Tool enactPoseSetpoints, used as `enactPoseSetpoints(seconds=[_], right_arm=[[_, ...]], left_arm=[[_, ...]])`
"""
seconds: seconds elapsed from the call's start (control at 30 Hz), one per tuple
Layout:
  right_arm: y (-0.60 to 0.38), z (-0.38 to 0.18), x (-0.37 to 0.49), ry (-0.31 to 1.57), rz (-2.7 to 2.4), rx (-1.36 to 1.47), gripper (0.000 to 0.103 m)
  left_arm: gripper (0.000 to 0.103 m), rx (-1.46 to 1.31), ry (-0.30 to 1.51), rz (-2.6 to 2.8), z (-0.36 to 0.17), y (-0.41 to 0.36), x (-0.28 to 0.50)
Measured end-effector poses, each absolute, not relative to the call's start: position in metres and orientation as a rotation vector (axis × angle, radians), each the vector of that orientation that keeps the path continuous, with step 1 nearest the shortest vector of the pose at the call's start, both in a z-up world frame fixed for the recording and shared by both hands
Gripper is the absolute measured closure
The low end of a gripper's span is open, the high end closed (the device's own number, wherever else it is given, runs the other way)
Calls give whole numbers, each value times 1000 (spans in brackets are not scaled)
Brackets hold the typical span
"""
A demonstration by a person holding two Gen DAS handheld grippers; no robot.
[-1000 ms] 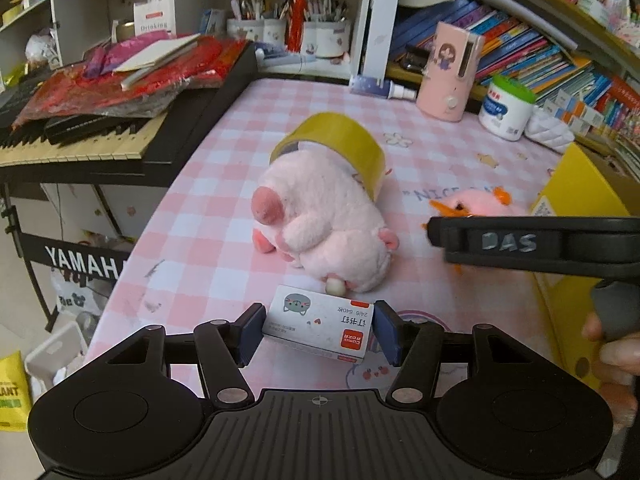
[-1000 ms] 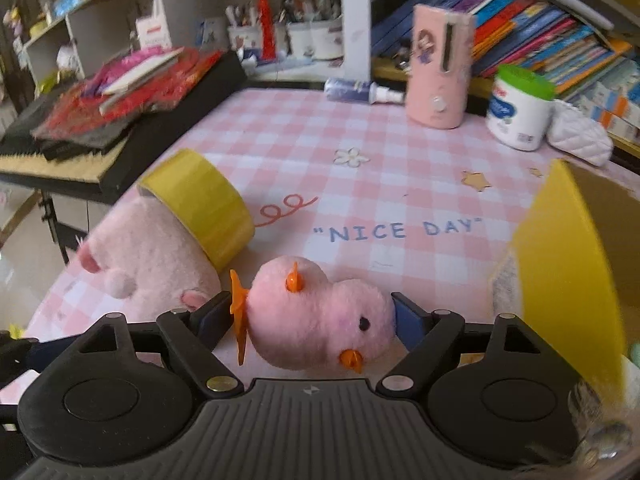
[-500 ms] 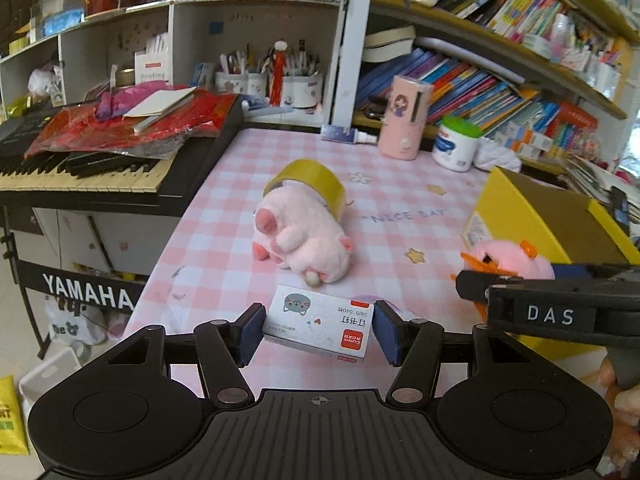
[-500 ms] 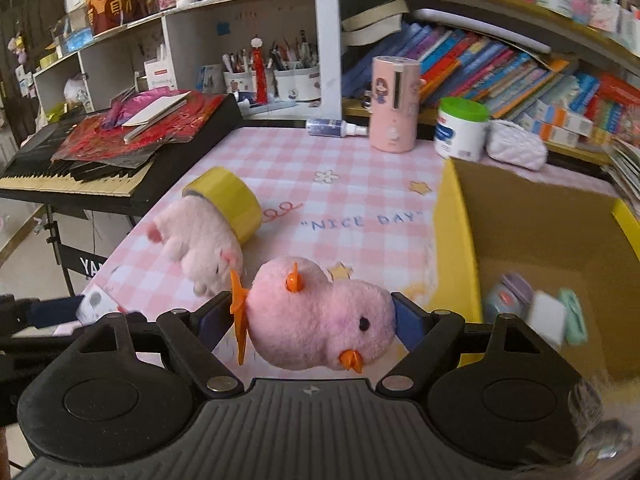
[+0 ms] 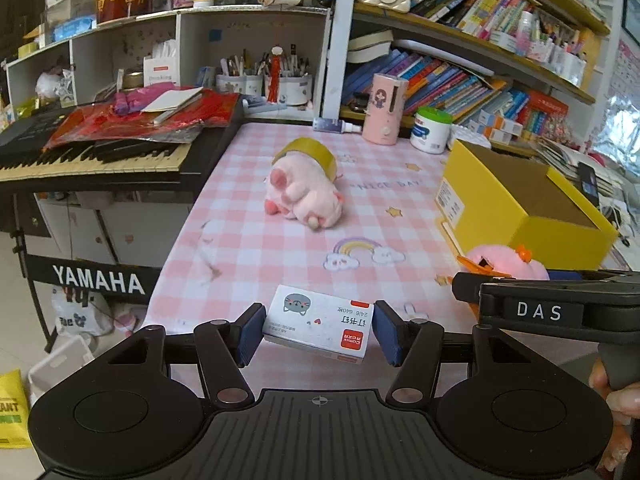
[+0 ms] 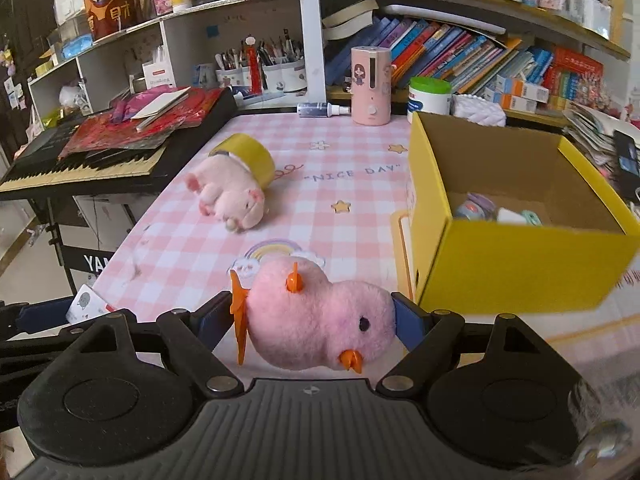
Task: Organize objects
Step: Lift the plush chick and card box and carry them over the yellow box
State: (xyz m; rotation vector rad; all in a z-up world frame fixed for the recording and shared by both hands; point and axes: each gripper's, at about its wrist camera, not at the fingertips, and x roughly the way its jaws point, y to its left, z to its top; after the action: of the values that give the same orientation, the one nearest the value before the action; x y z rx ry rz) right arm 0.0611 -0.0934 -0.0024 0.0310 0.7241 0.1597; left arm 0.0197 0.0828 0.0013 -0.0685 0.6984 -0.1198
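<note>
Pink duck plush, clamped between right gripper fingers, hangs just left of the yellow box; left gripper fingers clamp a staple box farther left, above the desk.

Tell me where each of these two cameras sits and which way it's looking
Left wrist: on the left gripper, angled down over the pink checked table; shows its fingers clamping a staple box, plus the right gripper.
Right wrist: on the right gripper, facing the yellow box; its fingers clamp a pink chick plush.
Shared: pig plush, tape roll.
</note>
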Motion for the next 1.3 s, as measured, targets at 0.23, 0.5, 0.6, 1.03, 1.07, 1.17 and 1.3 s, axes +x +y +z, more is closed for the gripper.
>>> enactPoseSetpoints(seconds=[0.23,0.5,0.6,1.03,1.07,1.17,1.3], right_arm=[[-102,-2,15,715,98,76,22],[-131,-3,-29,709,-39,129,22],[-146,-3,-40,708,-92,158,22],[-211,-2,-72,689,-289,233,22],[-216,-3,-72,690,-299,237,22],[-230,-4,-71,696,-324,248,22],[-244,-6,-63,707,-327,248,22]], left_arm=[[46,-42,690,-193,3,73,-12],[46,13,670,-329,7,43,-26],[46,29,663,-373,8,31,-26],[46,98,654,-571,8,-41,-21],[46,102,653,-581,8,-46,-20],[46,109,654,-592,7,-58,-16],[46,103,664,-586,6,-69,-7]])
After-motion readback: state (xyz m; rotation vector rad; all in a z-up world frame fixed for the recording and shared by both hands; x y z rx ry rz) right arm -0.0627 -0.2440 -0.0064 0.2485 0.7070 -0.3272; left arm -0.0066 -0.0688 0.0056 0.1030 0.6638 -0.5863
